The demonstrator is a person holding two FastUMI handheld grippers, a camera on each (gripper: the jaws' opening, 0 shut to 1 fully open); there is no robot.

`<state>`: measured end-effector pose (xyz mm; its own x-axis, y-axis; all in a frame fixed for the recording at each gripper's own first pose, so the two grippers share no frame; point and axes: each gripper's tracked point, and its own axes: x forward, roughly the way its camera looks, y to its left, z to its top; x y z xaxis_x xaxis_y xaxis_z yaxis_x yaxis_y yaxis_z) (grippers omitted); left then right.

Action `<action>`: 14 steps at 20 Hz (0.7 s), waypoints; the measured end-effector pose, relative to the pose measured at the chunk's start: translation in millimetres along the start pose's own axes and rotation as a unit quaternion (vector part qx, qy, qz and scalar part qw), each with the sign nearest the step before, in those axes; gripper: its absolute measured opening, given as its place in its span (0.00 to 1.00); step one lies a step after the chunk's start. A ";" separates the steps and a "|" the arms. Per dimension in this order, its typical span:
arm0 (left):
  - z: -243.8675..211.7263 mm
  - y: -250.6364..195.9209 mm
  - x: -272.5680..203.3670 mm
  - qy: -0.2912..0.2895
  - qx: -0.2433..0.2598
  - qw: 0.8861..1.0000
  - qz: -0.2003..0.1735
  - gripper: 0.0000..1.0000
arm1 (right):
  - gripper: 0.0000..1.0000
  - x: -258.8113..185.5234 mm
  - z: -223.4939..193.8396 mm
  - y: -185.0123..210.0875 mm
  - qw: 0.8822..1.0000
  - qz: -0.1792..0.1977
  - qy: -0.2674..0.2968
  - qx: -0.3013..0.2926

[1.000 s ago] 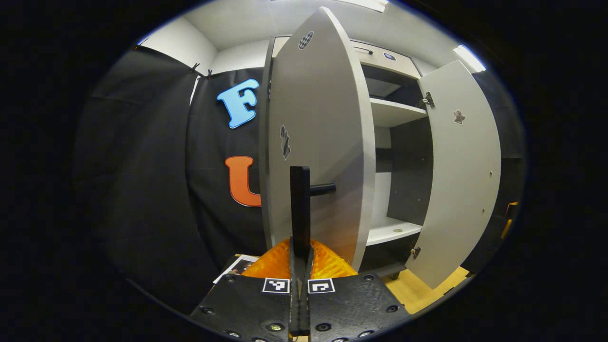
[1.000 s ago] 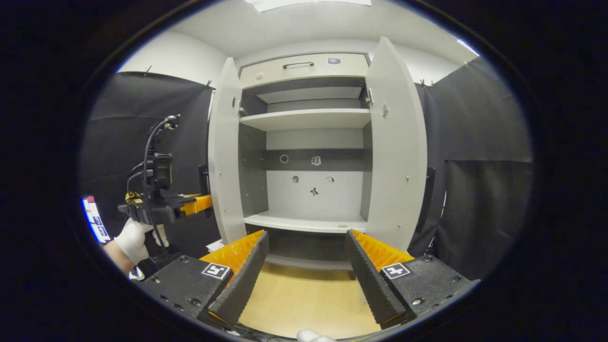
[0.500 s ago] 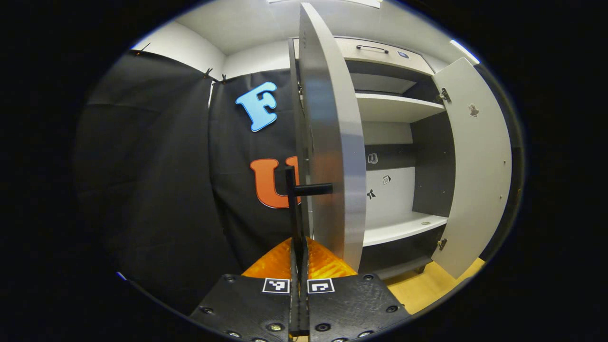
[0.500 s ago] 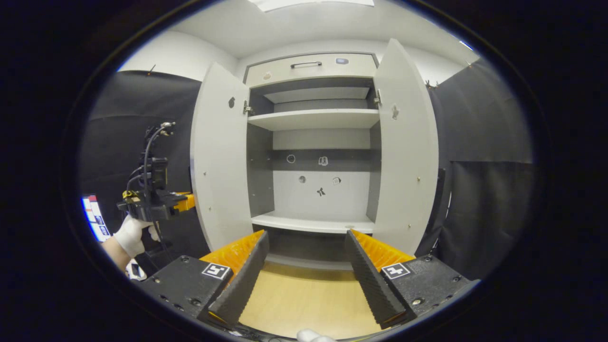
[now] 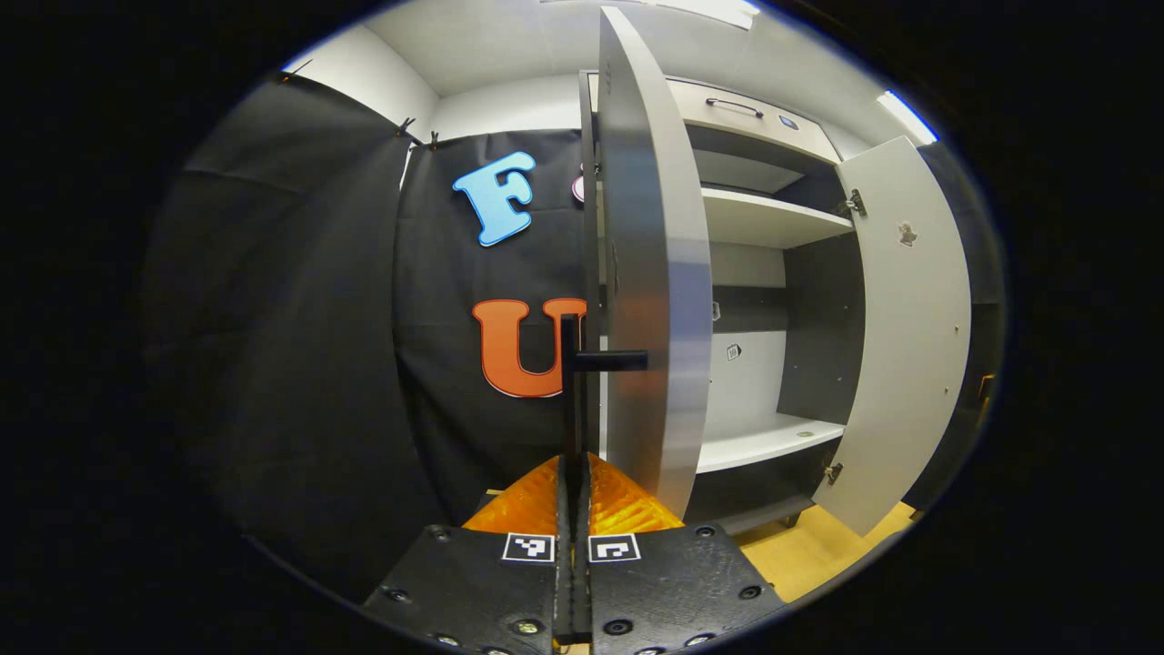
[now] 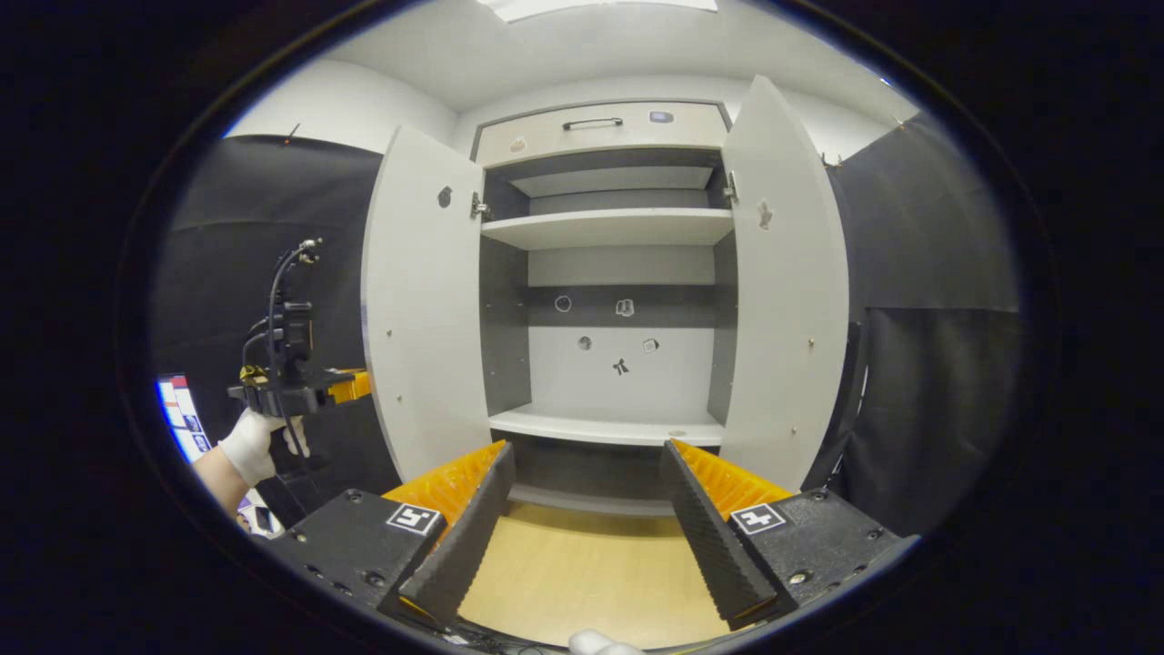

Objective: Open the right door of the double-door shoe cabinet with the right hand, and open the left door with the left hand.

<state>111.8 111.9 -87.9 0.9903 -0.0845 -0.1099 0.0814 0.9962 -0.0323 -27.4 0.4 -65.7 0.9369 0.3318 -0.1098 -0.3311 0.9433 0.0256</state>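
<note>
Two doors of the shoe cabinet (image 5: pixel 755 273) stand open in the left gripper view. The left door (image 5: pixel 650 273) is seen nearly edge-on, running top to bottom just right of centre. Its black bar handle (image 5: pixel 571 382) stands upright just left of the door, joined to it by a short black post. The left gripper (image 5: pixel 573 473) is clenched on the lower end of this handle, both fingers pressed flat against it with no gap between them. Beyond the door edge, the cabinet's white shelves and dark side panel are visible. The right door (image 5: pixel 909 337) is swung wide at the far right, hinges at its top and bottom corners. A drawer front (image 5: pixel 755 109) with a dark pull sits above the shelves. Pale wooden floor (image 5: pixel 818 555) below.

Right gripper view: faces the cabinet (image 6: pixel 618 273) square-on. Left door (image 6: pixel 423 300) and right door (image 6: pixel 791 300) both spread outward, inner faces showing. Right gripper (image 6: pixel 587 518) is released, fingers (image 6: pixel 464 537) wide apart, nothing between them, well short of the cabinet over the wooden floor (image 6: pixel 582 582). At far left, a white-gloved hand (image 6: pixel 250 446) holds the left gripper (image 6: pixel 350 387) behind the left door's outer edge; its tips are hidden by the door
</note>
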 end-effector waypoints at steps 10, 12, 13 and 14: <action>4.3 9.8 -17.4 -0.002 0.029 0.999 0.021 0.02 | 1.00 -6.1 2.5 -15.5 0.999 -0.037 -0.004 0.006; 2.6 6.5 -26.4 0.001 0.035 0.999 0.023 0.07 | 1.00 -7.0 3.1 -20.0 0.999 -0.043 -0.003 0.005; 0.5 9.0 -30.1 0.006 0.037 0.999 0.028 0.19 | 1.00 -7.3 3.9 -21.3 0.999 -0.044 -0.005 0.006; 0.7 13.9 -36.3 0.007 0.041 0.998 0.040 0.30 | 0.99 -8.2 3.9 -22.7 0.999 -0.045 -0.006 0.007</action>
<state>77.1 128.8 -83.7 0.9923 -0.0042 -0.1237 0.0114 0.9983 0.0577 -27.1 -23.7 -61.5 0.9639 0.2466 -0.1003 -0.2448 0.9691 0.0301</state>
